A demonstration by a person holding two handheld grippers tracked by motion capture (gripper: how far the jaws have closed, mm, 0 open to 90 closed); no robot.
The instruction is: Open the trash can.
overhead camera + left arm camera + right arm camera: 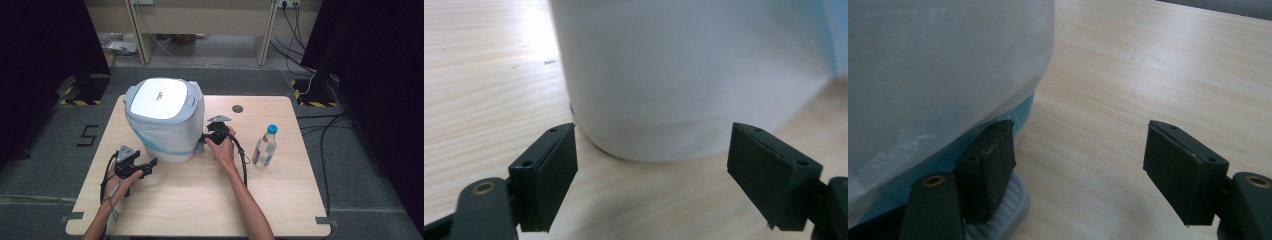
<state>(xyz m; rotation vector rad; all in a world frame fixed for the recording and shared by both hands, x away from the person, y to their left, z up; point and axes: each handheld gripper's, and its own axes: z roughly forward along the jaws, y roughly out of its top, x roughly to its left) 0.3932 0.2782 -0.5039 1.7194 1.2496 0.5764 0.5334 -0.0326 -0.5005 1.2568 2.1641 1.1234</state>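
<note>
Pedal bin [162, 120] on wooden table [200, 200], flanked by two hand-held grippers.

The bin, lined with a translucent bag [938, 65], is positioned at the table's rear left. The left gripper [651, 165] is held released, jaws spread, just short of the bin wall. The right gripper [1078, 170] is likewise released, one jaw beside the grey foot pedal [1005, 207]. A water bottle [264, 146] is stood upright to the right.

Even overhead light; both sides of the high view fall into darkness. The table [484, 75] shows glare at upper left in the left gripper view. The bin [694, 75] appears soft and blurred close up.
</note>
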